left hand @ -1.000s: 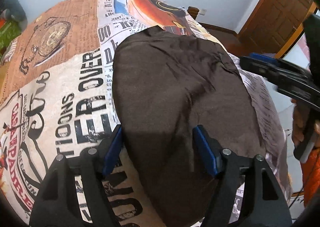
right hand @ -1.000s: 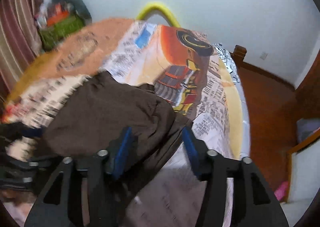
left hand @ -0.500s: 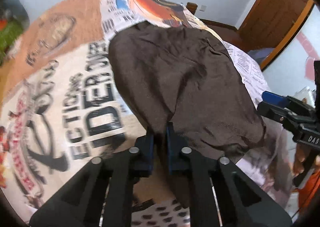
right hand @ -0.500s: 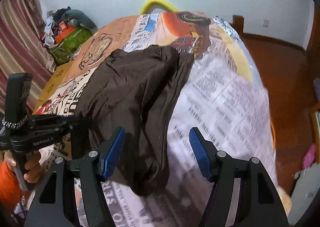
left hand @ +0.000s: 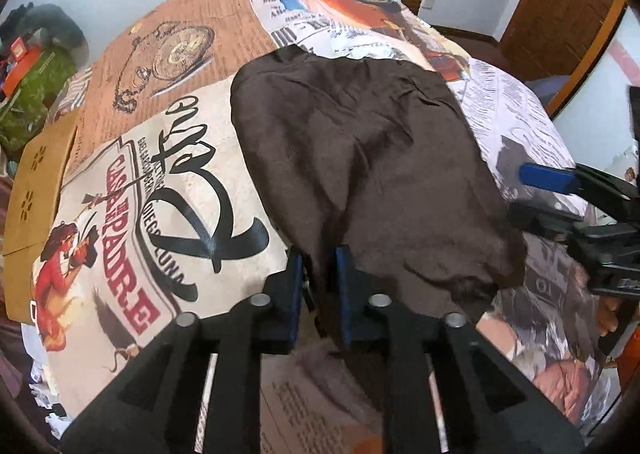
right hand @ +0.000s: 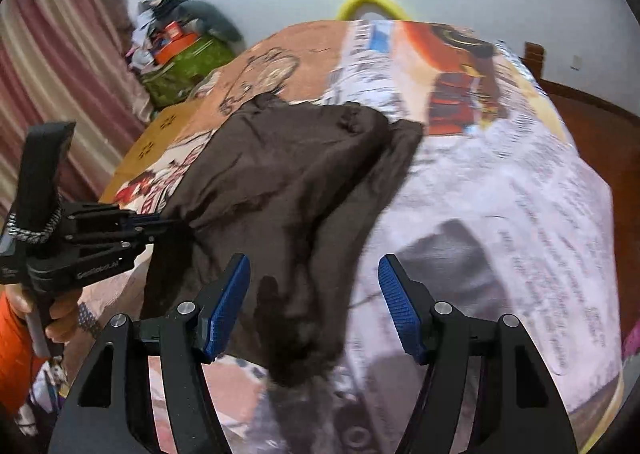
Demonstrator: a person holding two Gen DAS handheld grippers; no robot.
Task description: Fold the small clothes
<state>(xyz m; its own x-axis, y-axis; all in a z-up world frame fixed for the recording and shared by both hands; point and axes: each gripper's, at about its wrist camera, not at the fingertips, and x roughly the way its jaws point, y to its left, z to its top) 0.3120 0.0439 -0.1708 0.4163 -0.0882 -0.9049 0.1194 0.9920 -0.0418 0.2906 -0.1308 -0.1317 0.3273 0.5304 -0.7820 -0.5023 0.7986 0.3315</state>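
A dark brown garment (left hand: pixel 360 157) lies crumpled on a bed under a printed newspaper-style bedspread (left hand: pixel 168 181). My left gripper (left hand: pixel 319 274) holds a bunched fold of the garment's near edge between its blue pads. Its jaws are opening, with the cloth still filling the gap. From the right wrist view, the left gripper (right hand: pixel 168 228) pulls the garment (right hand: pixel 288 181) to a taut point. My right gripper (right hand: pixel 314 306) stands open over the garment's near end, with loose cloth between its fingers and untouched by the pads. It also shows at the right as the right gripper (left hand: pixel 528 197).
A cardboard box (left hand: pixel 36 181) lies at the bed's left edge. Beyond it is a pile with a green bag (right hand: pixel 184 69) by a striped curtain (right hand: pixel 60 65). A yellow hoop (right hand: pixel 370 3) stands behind the bed. At the right are a wooden floor and a door (left hand: pixel 560 5).
The left gripper went from open around the garment's near edge to pinched on it and drew it toward the camera. The right gripper shifted from the garment's right side over its near end.
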